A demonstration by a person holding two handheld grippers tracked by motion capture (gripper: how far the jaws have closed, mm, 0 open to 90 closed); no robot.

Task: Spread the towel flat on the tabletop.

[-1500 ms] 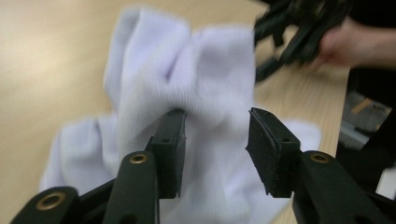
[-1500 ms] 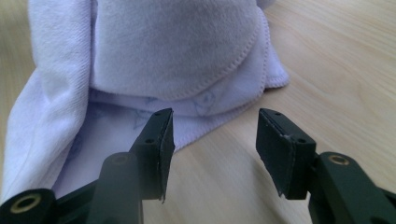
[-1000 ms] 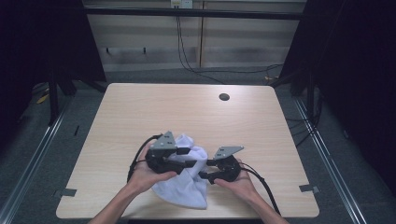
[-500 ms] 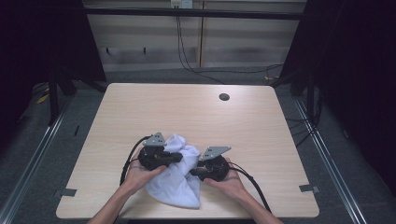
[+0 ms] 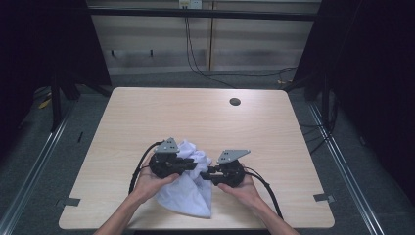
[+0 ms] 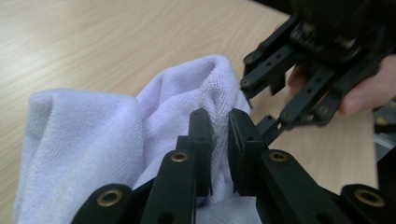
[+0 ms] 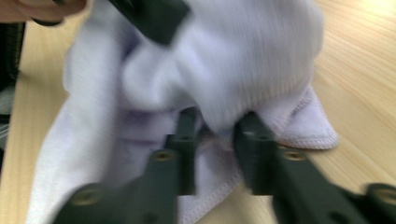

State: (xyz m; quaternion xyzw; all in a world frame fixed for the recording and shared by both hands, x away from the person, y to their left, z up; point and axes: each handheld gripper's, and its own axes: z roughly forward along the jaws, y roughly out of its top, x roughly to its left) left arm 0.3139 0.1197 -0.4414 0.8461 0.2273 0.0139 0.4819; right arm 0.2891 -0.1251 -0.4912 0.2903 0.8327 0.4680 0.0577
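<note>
A white terry towel [image 5: 188,198] lies crumpled on the wooden table [image 5: 195,117] near its front edge. My left gripper [image 5: 192,165] sits on the towel's left side and its jaws have just been closing. In the left gripper view it [image 6: 218,123] is shut on a raised fold of the towel [image 6: 93,126]. My right gripper [image 5: 205,175] faces it from the right, its jaws also just closed in. They [image 7: 217,123] pinch a thick bunch of the towel [image 7: 243,51] above its hemmed edge. The two grippers' tips almost meet.
A small dark round hole [image 5: 235,102] sits in the tabletop at the back right. Black cables trail from both grippers toward the front edge. Metal floor rails [image 5: 342,161] run along both sides of the table, and dark curtains hang beyond.
Both grippers' jaws went from wide apart to closed on the towel. The left hand shifted slightly left and down, and the towel is bunched up between the grippers.
</note>
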